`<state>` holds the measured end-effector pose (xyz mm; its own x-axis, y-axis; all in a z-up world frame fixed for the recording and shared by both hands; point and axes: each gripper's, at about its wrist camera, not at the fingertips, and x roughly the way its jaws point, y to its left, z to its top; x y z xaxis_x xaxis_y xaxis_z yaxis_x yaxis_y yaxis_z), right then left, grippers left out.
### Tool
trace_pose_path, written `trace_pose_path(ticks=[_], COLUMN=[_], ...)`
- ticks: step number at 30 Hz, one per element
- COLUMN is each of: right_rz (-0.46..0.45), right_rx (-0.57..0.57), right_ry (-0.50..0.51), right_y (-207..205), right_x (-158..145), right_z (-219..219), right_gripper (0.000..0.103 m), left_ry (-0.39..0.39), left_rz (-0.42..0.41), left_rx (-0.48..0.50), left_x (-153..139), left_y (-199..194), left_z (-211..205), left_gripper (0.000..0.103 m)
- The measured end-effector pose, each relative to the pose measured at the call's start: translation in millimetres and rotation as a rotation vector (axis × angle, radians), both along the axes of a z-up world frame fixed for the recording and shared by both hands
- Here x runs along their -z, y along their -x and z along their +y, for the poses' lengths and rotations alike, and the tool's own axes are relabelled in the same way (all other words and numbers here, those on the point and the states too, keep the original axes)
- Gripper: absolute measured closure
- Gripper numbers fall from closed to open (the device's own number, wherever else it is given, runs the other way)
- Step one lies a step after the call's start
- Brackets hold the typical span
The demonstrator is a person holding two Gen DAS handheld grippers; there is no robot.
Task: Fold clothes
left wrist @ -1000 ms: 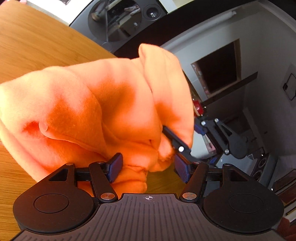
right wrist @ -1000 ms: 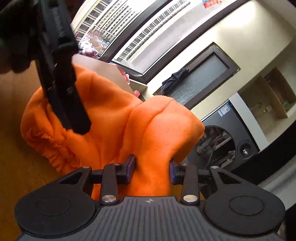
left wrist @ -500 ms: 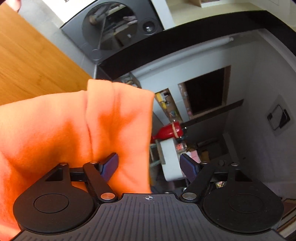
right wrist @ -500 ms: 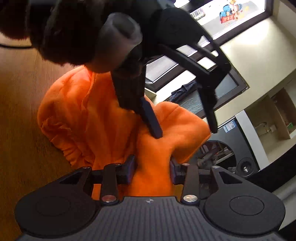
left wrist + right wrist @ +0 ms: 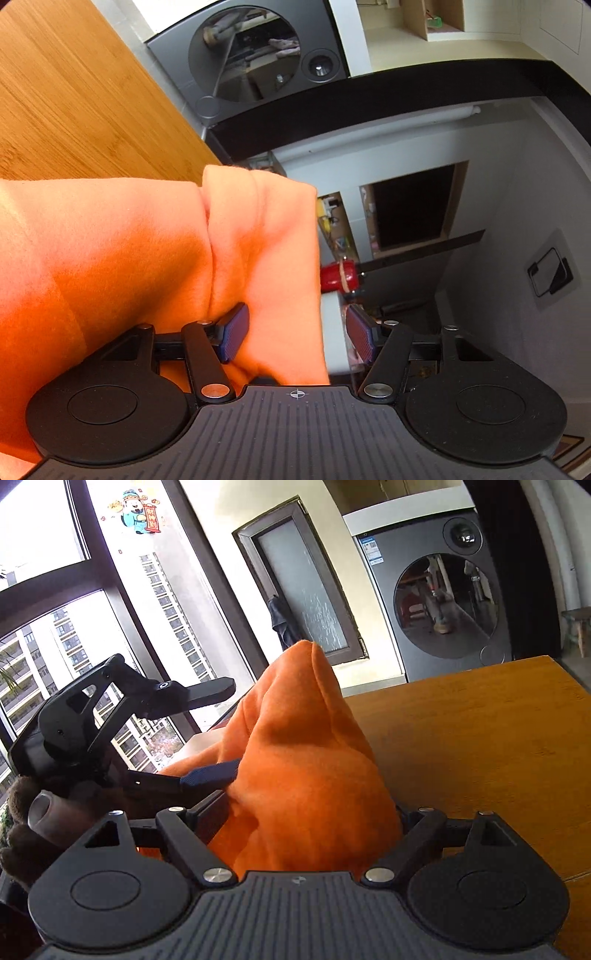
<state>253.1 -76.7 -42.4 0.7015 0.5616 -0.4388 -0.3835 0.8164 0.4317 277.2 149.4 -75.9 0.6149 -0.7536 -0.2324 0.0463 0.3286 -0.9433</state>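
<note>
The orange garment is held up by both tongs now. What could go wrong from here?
1. The left tongs stand open, with the orange garment only draped over one finger; it may slip off.
2. The right tongs hold a thick bunch near the wooden table edge, so the fold may come out uneven.

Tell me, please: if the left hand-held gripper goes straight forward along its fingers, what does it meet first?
Probably the orange garment, whose fold already lies between the open fingers of the left hand-held gripper. Beyond the cloth's edge only distant room shows, though depth is unclear.
</note>
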Motion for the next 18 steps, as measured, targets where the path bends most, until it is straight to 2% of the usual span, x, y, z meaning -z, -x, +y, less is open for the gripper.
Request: trace_pose_path(ticks=[1,2,3,4,6,8,12,15,18], right_rz=[0.006,0.013,-0.012,-0.048,-0.121,-0.277,-0.663,-0.838,-1.0], right_rx=[0.002,-0.004,-0.017,-0.033,-0.063,-0.08,-0.164,-0.261,-0.361], right_ry=[-0.007,-0.011,0.017,0.058,0.138,0.304,0.693,0.891,1.079], right_y=[-2,-4,-3,0,6,22,61,81,99], right_x=[0,0,-3,-8,-19,-36,-61,-35,-5], right_z=[-1,-1,-1,0,1,12,59,80,98], right_gripper=[0.037,0.051,0.055,0.058,0.064,0.065,0.065,0.064,0.064], left_ry=[-0.005,-0.019,-0.033,-0.048,-0.077,-0.106,-0.163,-0.167,-0.135], left_rz=[-0.001,-0.006,-0.012,-0.018,-0.029,-0.04,-0.062,-0.043,-0.043], left_rx=[-0.007,-0.021,-0.035,-0.05,-0.078,-0.107,-0.164,-0.156,-0.17], left_x=[0,-2,-4,-5,-9,-12,-18,-10,-8], left_y=[4,10,17,23,35,47,72,72,74], left_z=[4,11,18,24,38,51,78,75,77], left_gripper=[0.039,0.037,0.025,0.02,0.016,0.012,0.016,0.016,0.016])
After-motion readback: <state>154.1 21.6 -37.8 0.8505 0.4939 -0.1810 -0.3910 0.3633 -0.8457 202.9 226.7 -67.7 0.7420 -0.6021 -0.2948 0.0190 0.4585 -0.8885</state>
